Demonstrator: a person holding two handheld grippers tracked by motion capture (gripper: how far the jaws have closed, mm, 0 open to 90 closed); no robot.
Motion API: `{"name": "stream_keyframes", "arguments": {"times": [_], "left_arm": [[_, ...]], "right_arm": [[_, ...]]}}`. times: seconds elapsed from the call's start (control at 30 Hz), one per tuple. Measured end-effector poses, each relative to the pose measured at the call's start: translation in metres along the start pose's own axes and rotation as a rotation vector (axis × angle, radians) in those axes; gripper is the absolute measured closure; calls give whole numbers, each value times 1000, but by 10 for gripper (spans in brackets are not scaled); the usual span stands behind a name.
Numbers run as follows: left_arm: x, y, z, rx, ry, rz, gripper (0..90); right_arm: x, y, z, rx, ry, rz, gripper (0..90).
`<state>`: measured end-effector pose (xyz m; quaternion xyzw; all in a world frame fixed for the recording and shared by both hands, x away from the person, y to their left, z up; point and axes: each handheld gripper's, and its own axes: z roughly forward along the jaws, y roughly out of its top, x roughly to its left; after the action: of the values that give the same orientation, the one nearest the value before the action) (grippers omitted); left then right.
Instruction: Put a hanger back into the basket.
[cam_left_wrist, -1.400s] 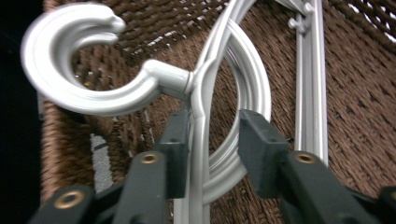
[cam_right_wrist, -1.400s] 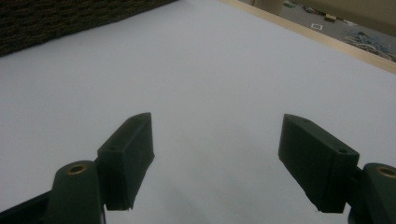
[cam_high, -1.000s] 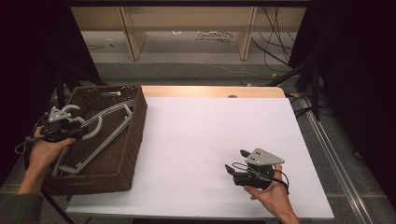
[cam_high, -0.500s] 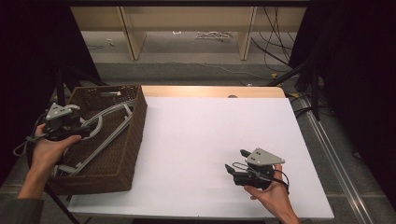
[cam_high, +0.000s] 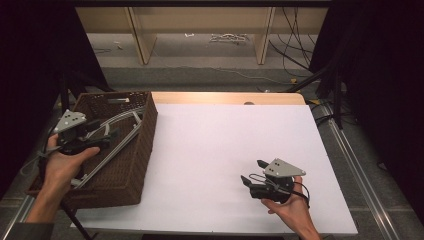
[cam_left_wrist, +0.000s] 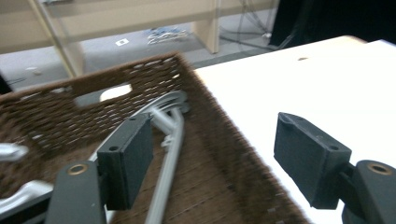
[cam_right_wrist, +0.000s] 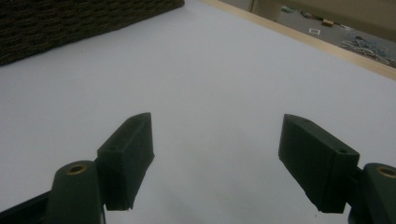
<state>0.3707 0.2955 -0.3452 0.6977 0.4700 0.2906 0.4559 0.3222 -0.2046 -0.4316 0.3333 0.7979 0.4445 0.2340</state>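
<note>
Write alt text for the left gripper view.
An open gripper, nothing between its black jaws, hangs over the rim of a brown wicker basket. Grey metal hangers lie in the basket, and a white table stretches to the right.

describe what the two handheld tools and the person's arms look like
Each tool is black with two blocky, flat-faced jaws and brass-coloured pivot rings at their bases. The left tool and right tool each carry a grey three-cornered plate with small dark holes on top, and a thin dark cable trails from each. The forearms are bare; a dark sleeve edge shows at the bottom left.
</note>
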Motion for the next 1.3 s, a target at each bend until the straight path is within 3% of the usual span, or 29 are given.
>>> {"name": "stream_keyframes", "arguments": {"times": [0.1,0.17,0.6,1.3], "left_arm": [[-12,1,1,-7,-30,13,269],[-21,2,1,-20,-57,1,267],[-70,7,5,-54,-171,49,242],[-114,-15,29,-104,-287,25,176]], "right_arm": [[0,0,-1,0,2,2,274],[0,0,-1,-7,-1,2,274],[1,1,-1,-11,9,5,265],[-1,0,-1,-22,21,41,224]]}}
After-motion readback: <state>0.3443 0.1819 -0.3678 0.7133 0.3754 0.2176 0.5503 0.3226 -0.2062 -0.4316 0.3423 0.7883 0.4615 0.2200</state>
